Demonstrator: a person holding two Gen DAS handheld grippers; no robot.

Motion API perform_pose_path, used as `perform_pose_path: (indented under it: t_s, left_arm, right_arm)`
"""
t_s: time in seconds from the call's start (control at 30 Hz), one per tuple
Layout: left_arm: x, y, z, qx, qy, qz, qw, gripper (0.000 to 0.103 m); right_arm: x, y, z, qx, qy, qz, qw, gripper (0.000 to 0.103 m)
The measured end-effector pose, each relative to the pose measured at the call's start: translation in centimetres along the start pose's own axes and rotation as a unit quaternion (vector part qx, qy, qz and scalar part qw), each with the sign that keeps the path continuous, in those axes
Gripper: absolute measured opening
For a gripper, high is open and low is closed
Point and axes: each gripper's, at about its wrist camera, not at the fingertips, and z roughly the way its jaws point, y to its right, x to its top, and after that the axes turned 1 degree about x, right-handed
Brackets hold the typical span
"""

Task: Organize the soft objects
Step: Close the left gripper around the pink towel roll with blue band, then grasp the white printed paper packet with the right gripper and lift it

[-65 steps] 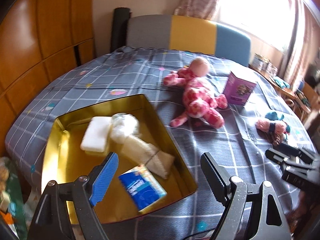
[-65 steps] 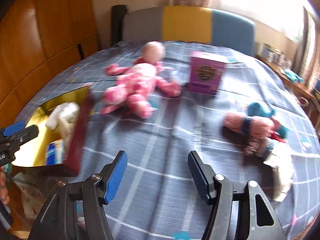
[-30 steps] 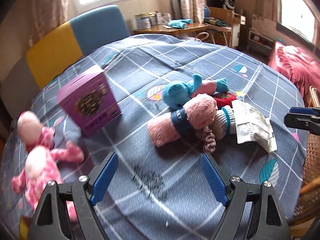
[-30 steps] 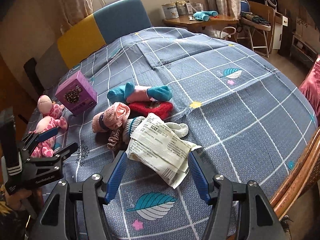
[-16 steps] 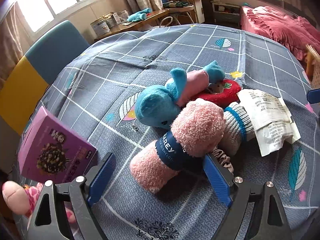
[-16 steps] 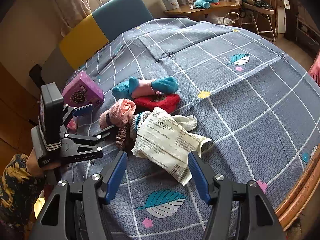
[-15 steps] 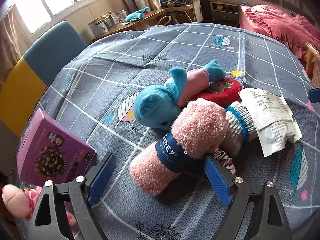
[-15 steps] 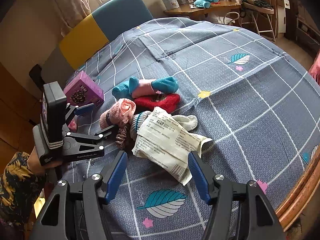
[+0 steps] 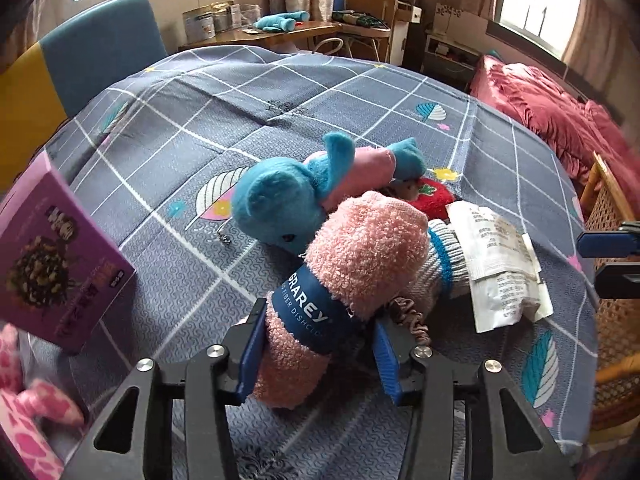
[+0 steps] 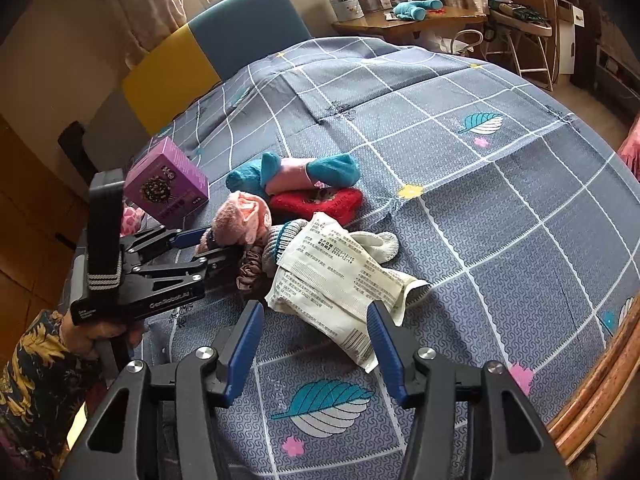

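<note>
Right, no bin or tray in either view; the only container-like thing is a purple box (image 9: 60,256) standing tilted at the left of the bed (image 9: 280,92), closed, contents not visible. Its printed picture and text are too blurred to read.

Left gripper (image 9: 318,346): jaws closing around the pink rolled towel (image 9: 340,280), blue pads against both sides of its near end (left pad clearly touching, right pad partly hidden behind the roll). The towel carries a dark blue band with white lettering, "GRAREY" and below it "FIBER DISHCLO…", rest wraps out of sight.

The towel lies at the near-left of the pile in mid-bed. Touching it on the far side: a blue and pink plush toy (image 9: 304,196). Right of it: a red cushion (image 9: 432,196), a grey sock with blue stripe (image 9: 444,264), a brown scrunchie (image 9: 412,316).

Right gripper (image 10: 316,340): jaws closing, still spread, pads not touching anything. A white printed packet (image 10: 332,280) lies just beyond and between them (small dense print, only a date-like line visible, not legible enough to quote). The packet overlaps the sock.

Far worktop (image 10: 412,20) holds tins (image 10: 346,4), labels unreadable.
</note>
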Motion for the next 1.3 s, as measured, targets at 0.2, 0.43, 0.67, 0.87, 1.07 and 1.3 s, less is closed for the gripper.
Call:
perform_pose_path:
  t_s: [0.2, 0.43, 0.67, 0.87, 1.07, 1.3]
  left_arm:
    - [-3.8, -0.2, -4.2, 0.002, 0.010, -0.087, 0.9962, 0.049]
    - [-9.6, -0.1, -10.1, 0.007, 0.027, -0.173, 0.9846, 0.049]
    - [-13.8, 0.9, -14.4, 0.020, 0.048, -0.194, 0.9795, 0.049]
    - [-15.7, 1.4, -16.1, 0.014, 0.060, -0.221, 0.9733, 0.049]
    - [-17.0, 2.1, -17.2, 0.009, 0.065, -0.229, 0.9712, 0.049]
    - [-18.0, 2.3, -17.7, 0.017, 0.067, -0.238, 0.9687, 0.049]
  right_arm:
    - [0.2, 0.1, 0.6, 0.008, -0.020, -0.001, 1.000, 0.055]
    - [0.9, -2.5, 1.4, -0.004, -0.075, -0.139, 0.987, 0.065]
    - [2.8, -3.9, 3.4, -0.044, -0.143, -0.275, 0.950, 0.079]
    - [3.3, -4.5, 6.6, -0.084, -0.206, -0.339, 0.914, 0.082]
    - [3.8, -3.9, 9.5, -0.102, -0.247, -0.351, 0.898, 0.083]
    - [3.0, -3.8, 10.2, -0.113, -0.233, -0.355, 0.898, 0.062]
